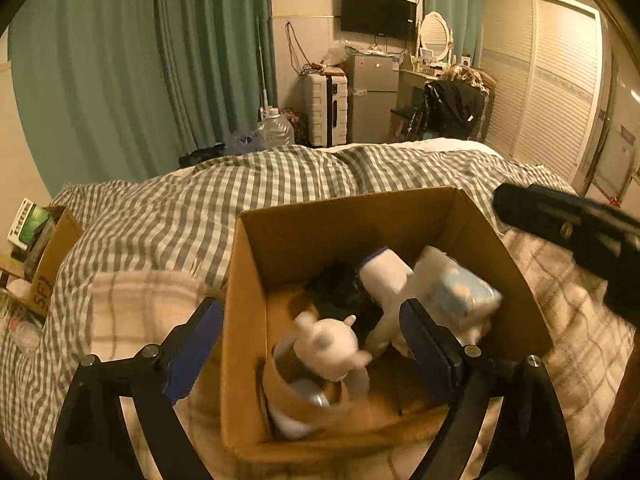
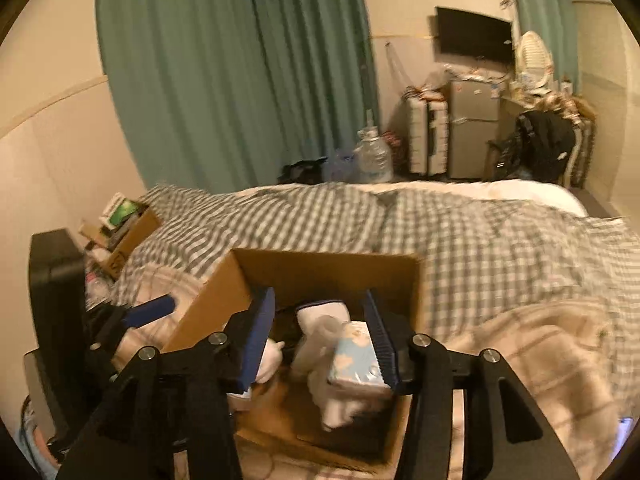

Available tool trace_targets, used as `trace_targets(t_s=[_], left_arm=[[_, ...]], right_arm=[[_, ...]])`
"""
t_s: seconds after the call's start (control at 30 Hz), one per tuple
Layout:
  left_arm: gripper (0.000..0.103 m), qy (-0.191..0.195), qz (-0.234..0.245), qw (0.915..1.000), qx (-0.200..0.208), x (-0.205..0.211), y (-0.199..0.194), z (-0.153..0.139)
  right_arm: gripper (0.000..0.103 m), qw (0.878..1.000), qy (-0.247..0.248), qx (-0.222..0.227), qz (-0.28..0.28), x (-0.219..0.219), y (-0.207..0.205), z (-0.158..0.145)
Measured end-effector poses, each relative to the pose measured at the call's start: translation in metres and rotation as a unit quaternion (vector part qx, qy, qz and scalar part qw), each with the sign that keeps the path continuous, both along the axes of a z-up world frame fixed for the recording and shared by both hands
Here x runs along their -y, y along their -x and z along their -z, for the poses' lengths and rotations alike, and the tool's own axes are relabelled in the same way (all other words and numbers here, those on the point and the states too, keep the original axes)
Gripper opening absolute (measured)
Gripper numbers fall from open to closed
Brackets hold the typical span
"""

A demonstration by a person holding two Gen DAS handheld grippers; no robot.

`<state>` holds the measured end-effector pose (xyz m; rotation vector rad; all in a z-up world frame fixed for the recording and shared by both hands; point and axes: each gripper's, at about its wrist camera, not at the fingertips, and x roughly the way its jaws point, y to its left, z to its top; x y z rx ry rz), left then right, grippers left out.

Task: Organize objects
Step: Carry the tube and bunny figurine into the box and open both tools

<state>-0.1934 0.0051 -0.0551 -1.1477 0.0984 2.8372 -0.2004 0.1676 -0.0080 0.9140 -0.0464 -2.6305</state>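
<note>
One cardboard box (image 1: 256,264) is shown directly ahead of and below both grippers, resting on the checked bedding (image 1: 280,176). The left gripper (image 1: 308,344) is held spread and empty, its fingers straddling the box's near left wall. The right gripper (image 2: 320,340) is likewise seen released, poised above the box with a blue-and-white tissue pack (image 2: 356,360) lying between its fingers but apparently ungripped. Counted inside the box are one white plush toy (image 1: 328,346), one tissue pack, one white purple-edged item (image 1: 382,270), one dark bundle (image 1: 340,288) and one brown-banded container (image 1: 304,396). Packing is judged well advanced; nothing loose is visible on the bedding nearby. Farther left, one second carton (image 1: 52,256) stands beside the bed.
</note>
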Motion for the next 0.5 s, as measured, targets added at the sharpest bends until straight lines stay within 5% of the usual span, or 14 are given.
trace_targets(t_s=[0.5], left_arm=[[0.103,0.001,-0.057,0.9948,-0.084,0.01,-0.114,-0.101]], right_arm=[[0.094,0.994,0.009,-0.056,0.094,-0.051,-0.118,-0.085]])
